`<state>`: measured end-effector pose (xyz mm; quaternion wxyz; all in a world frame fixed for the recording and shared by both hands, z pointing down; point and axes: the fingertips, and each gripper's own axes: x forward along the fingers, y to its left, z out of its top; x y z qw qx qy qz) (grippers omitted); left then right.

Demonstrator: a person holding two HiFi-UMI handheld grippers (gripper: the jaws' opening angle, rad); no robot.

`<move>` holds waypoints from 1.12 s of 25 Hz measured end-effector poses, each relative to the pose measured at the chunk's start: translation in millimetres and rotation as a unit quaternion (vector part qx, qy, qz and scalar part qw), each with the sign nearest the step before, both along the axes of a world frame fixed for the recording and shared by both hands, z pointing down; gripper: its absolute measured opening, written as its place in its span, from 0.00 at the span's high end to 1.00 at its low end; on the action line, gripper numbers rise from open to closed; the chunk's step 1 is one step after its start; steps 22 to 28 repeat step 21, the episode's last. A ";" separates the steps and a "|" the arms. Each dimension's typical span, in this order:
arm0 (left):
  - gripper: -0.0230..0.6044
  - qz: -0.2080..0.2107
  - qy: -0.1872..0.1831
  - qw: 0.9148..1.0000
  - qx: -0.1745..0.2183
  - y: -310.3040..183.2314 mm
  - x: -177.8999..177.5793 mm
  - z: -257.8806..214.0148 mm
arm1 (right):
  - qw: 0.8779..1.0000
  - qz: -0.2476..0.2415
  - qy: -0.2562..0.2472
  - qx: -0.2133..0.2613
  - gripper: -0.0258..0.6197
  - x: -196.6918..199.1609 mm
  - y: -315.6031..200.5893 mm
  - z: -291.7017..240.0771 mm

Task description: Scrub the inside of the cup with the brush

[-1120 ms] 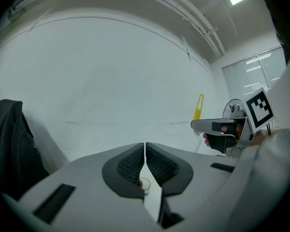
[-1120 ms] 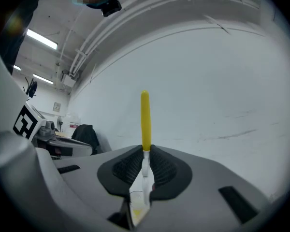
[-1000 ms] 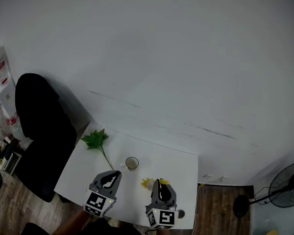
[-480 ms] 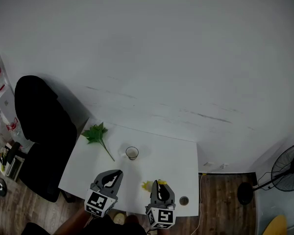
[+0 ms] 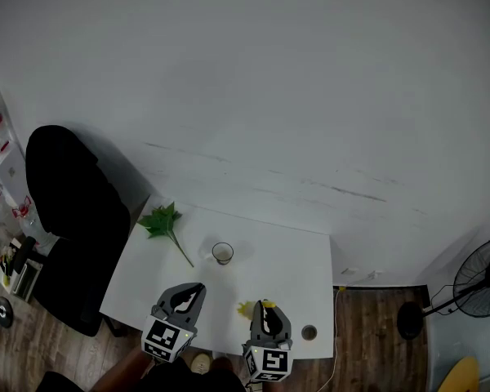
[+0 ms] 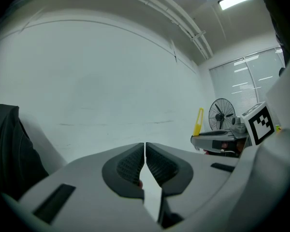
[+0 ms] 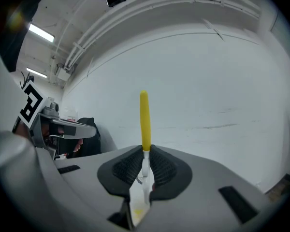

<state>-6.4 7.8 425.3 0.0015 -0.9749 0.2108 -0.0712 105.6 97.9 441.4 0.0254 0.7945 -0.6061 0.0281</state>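
- Compared with half a second ago, the head view has drifted only slightly: the cup (image 5: 222,253) and the leafy sprig (image 5: 165,223) sit a touch further right in the picture. Both tongs hang over the near edge of the bench (image 5: 287,278), much as they did.
- Against a full second ago, the change is bigger. The bench now shows whole, a small round hole (image 5: 309,331) in its near right corner is clear of the tongs, and more of the fan (image 5: 480,291) shows at the right.
- The right tongs (image 7: 145,151) are clamped on the brush (image 7: 144,116), with the pads pinching its thin white shaft just below the yellow handle.
- The brush's long axis runs up and down, across the line of the tongs. The yellow handle end points up and the rest of the shaft drops below the pads. From the left gripper view the handle stands nearly upright above the right tongs.
- The left tongs (image 6: 145,146) are clenched with their pads together at the tips, and nothing is held between them.
- The cup stands upright with its mouth up, further in on the bench than both tongs and well apart from the brush. The sprig lies to its far left.
- A black chair (image 5: 65,211) stands left of the bench.
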 end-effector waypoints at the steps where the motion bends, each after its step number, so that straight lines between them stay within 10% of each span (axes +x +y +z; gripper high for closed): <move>1: 0.91 0.001 0.000 1.000 0.000 0.0 0.4 -0.1 | 1.000 0.000 0.000 0.000 0.87 -0.1 -0.1 0.0; 28: 0.91 0.003 0.006 1.000 0.002 -1.2 -1.7 -0.3 | 1.000 -0.003 0.007 0.002 0.87 -4.5 -2.8 -3.8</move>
